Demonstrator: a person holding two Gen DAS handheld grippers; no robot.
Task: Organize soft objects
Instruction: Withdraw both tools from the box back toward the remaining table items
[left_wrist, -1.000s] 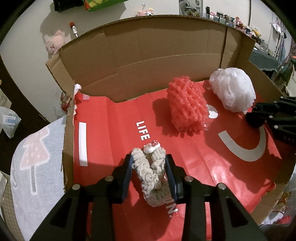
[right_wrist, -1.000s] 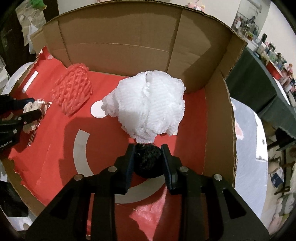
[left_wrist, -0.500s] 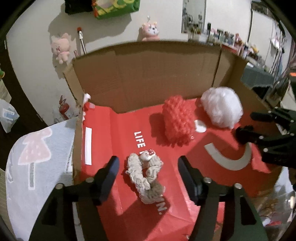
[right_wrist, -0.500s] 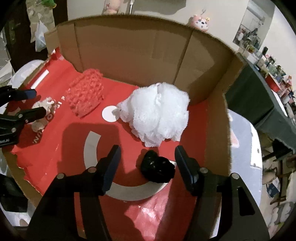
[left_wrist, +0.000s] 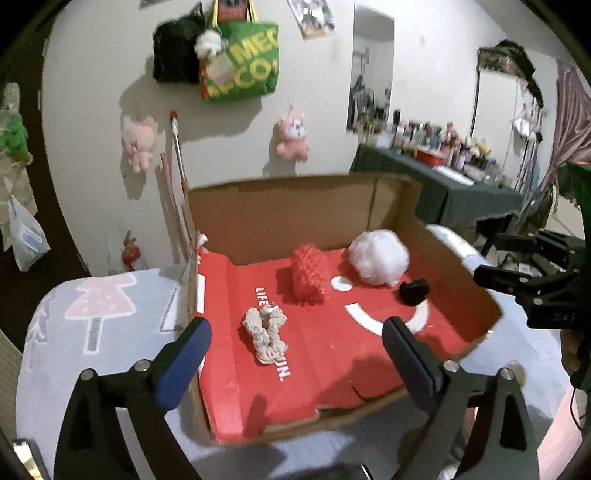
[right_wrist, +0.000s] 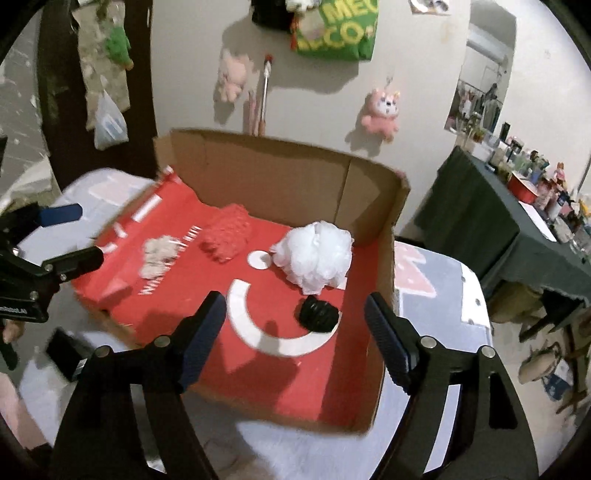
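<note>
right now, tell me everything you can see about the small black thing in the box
The black scrunchie is a small, dark, ribbed, bunched lump that looks like soft fabric. It lies loose on the red liner of the cardboard box, partly over the white curved print, just in front of the white mesh puff, close to it or just touching. Nothing grips it: the right gripper hangs above, jaws opening, clear of it.

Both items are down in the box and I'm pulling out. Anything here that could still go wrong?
The black scrunchie lies close to the white pouf, so another drop there could nudge either. The cardboard box has a low, torn front edge; soft items could roll out. Both sets of jaws are opening, nothing between them.
</note>
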